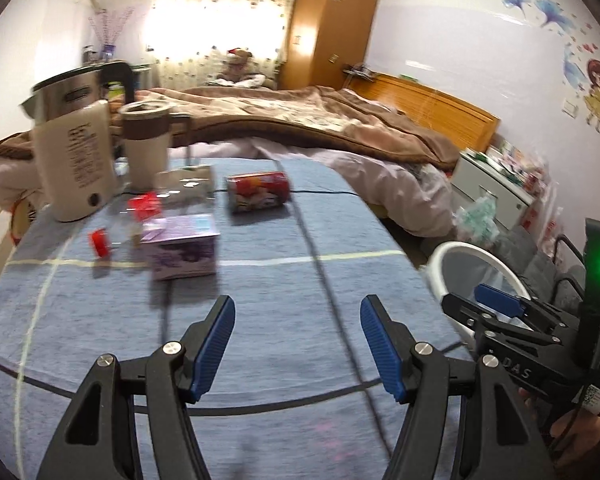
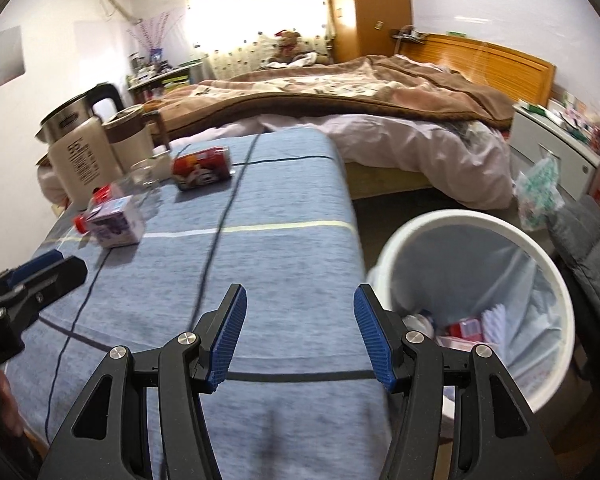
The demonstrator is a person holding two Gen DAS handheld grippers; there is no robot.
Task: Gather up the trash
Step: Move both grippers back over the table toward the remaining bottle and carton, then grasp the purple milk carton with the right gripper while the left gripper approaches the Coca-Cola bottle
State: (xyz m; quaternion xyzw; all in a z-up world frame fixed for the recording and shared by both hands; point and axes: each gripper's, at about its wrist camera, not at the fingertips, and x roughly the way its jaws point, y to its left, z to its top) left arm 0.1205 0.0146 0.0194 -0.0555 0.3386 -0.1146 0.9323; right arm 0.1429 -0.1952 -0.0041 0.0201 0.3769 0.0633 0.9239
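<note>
Left wrist view: the left tongs (image 1: 297, 344) hang over the blue-clothed counter (image 1: 280, 304) with their blue pads apart and nothing between them. Ahead on the counter lie the trash items: a red can (image 1: 258, 191) on its side, a purple carton (image 1: 182, 250) nearer and to the left, and a clear bottle (image 1: 130, 226) with a red cap and red label just left of the carton, blurred. Behind these stand a kettle (image 1: 70, 148) and a cream cup (image 1: 146, 144) at the far left corner. At the right edge the right tongs (image 1: 500, 304) show over the white rim of the bin (image 1: 440, 264), which stands beside the counter.

Right wrist view: the right tongs (image 2: 299, 338) are spread, empty, above the counter's (image 2: 284, 256) right edge. The bin (image 2: 480, 300), lined with a pale bag, stands just right of the counter and already holds some rubbish. The can (image 2: 202, 168), carton (image 2: 116, 226) and bottle (image 2: 136, 184) lie far left on the cloth, near the kettle (image 2: 80, 148). The left tongs (image 2: 40, 276) enter at the left edge. The bed (image 2: 360, 104) lies beyond.
</note>
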